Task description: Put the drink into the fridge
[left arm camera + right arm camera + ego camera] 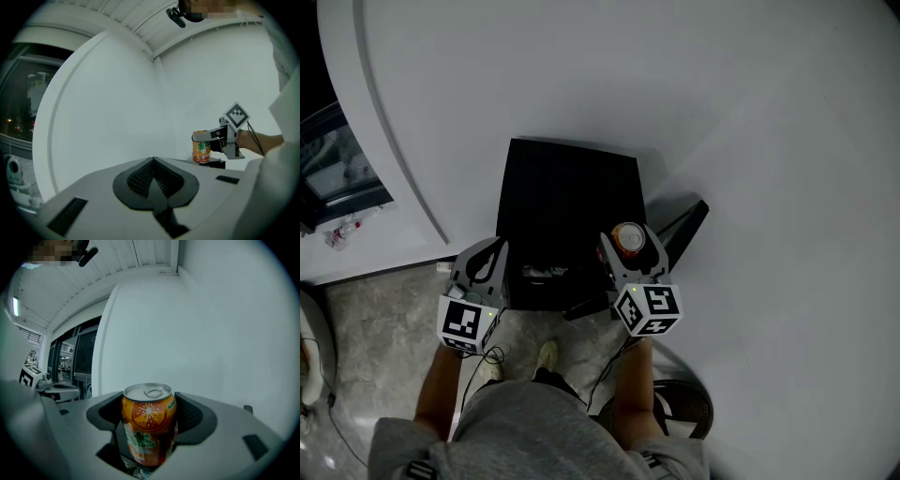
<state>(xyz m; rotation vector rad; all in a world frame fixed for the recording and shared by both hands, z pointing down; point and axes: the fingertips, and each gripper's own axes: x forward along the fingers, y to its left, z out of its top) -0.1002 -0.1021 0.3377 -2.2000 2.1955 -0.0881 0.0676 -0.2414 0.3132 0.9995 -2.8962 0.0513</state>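
The orange drink can stands upright between the right gripper's jaws, clamped there by the black fridge — the left gripper, alongside, is closed, empty.

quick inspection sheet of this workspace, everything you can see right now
surface: black fridge, top bare, standing on grey stone floor
job's things: orange drink can, held upright near the fridge's front right corner, not inside; door looks swung open to the right
clutter: dark round object on the floor, cannot tell what
grippers: right gripper jaws closed on the can; left gripper jaws together, empty
cables: thin cables loose on the floor by the person's feet
surroundings: white curved wall; dark window at left
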